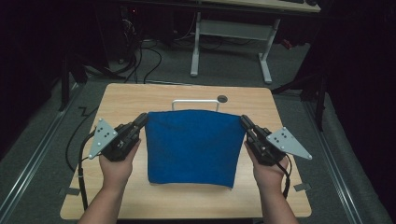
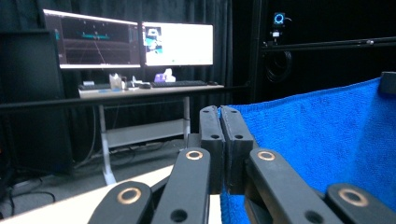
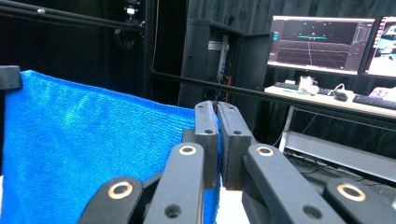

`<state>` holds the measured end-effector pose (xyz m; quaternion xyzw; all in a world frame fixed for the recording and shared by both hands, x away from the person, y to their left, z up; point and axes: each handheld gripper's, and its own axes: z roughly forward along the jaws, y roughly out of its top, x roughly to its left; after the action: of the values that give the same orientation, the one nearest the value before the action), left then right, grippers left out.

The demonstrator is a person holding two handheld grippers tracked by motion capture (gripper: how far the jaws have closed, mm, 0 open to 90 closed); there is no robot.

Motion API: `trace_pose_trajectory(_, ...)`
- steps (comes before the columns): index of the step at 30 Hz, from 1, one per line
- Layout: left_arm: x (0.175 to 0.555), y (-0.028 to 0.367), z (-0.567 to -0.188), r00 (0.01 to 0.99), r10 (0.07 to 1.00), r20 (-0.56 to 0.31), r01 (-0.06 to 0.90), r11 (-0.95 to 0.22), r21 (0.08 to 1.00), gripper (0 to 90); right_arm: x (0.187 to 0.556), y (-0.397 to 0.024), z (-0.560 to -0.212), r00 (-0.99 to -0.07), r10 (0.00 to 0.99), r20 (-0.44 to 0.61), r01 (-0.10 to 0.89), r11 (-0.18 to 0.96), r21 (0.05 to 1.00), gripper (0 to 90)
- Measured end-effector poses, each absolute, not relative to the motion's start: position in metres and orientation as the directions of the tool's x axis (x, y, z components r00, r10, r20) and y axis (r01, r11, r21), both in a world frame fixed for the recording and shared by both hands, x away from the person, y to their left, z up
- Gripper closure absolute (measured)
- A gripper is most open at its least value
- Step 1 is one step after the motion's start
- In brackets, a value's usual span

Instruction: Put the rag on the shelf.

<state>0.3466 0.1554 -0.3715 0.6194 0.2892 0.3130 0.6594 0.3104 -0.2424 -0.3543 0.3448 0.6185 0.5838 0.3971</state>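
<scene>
The left gripper is pinching the top left corner of the blue cloth, jaws pressed tight together on the fabric. The right gripper is doing the same at the top right corner. The cloth is hanging stretched between them above the table, its lower edge draping down toward the person. A white handle is peeking out just behind the top edge.

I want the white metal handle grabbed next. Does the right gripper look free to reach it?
Probably not: the right gripper is shut on a corner of the blue cloth, which hangs in front of the white metal handle.
</scene>
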Motion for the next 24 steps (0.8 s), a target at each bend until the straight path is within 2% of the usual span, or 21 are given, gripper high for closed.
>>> trace_pose_trajectory(7, 0.365, 0.152, -0.360, 0.634, 0.774, 0.011, -0.052, 0.029, 0.998, 89.1, 0.331, -0.246, -0.344, -0.434, 0.899, -0.059, -0.015, 0.058, 0.998, 88.2)
trace_pose_trajectory(24, 0.407, 0.141, -0.330, 0.596, 0.799, 0.073, -0.080, -0.031, 0.996, 89.2, 0.373, -0.250, -0.320, -0.399, 0.915, -0.064, -0.024, 0.059, 0.998, 88.2)
